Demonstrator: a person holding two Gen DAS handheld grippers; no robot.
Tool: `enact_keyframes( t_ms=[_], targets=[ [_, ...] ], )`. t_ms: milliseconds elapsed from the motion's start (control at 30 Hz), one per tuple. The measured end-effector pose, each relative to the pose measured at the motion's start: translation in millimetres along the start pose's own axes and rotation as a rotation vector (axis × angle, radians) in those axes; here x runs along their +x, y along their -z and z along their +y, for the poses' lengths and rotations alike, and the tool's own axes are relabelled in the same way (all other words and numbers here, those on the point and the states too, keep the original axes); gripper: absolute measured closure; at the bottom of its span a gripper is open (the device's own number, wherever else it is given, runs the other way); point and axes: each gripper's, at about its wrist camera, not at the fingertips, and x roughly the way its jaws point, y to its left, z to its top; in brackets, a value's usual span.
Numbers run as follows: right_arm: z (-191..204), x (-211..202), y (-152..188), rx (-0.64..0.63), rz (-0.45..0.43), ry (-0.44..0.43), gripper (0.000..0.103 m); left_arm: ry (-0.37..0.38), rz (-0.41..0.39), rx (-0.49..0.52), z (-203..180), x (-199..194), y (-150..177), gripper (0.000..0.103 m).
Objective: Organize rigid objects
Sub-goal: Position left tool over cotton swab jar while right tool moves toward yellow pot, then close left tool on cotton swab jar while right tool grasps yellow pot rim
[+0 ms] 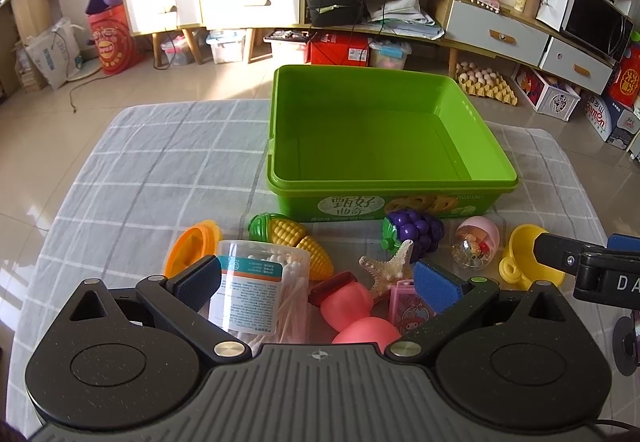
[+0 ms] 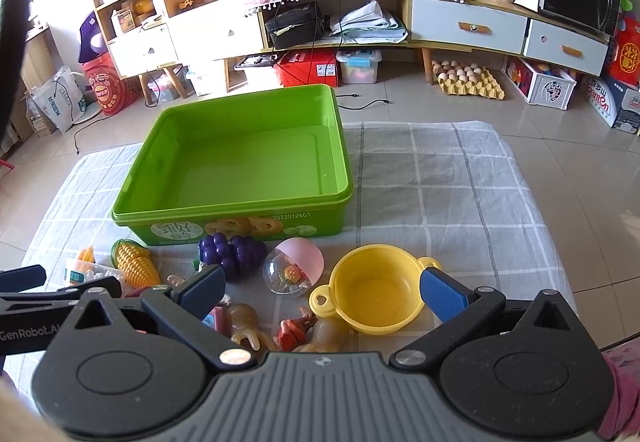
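With both grippers spread wide, left gripper (image 1: 316,282) low-centre over cotton-swab jar (image 1: 262,286), close squarely on jar, then lift to empty green bin (image 1: 472,184); right gripper (image 2: 322,290) idle.

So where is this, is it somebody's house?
Most likely a home living room: a long TV-style cabinet with drawers, a microwave, and an egg tray on the tiled floor.

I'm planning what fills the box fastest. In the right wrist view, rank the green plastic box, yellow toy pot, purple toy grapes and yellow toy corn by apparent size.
1. Green plastic box
2. Yellow toy pot
3. Purple toy grapes and yellow toy corn look alike, so I won't rank them.
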Motion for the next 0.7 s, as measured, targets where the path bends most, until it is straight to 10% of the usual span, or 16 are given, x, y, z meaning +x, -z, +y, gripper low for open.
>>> enact_keyframes(
  t_ms=[700],
  targets=[
    [-44.0,28.9,-7.2,0.149,0.094,-0.043,0.022,0.115,0.008,0.042,44.8,9.9,4.3,0.005]
  ],
)
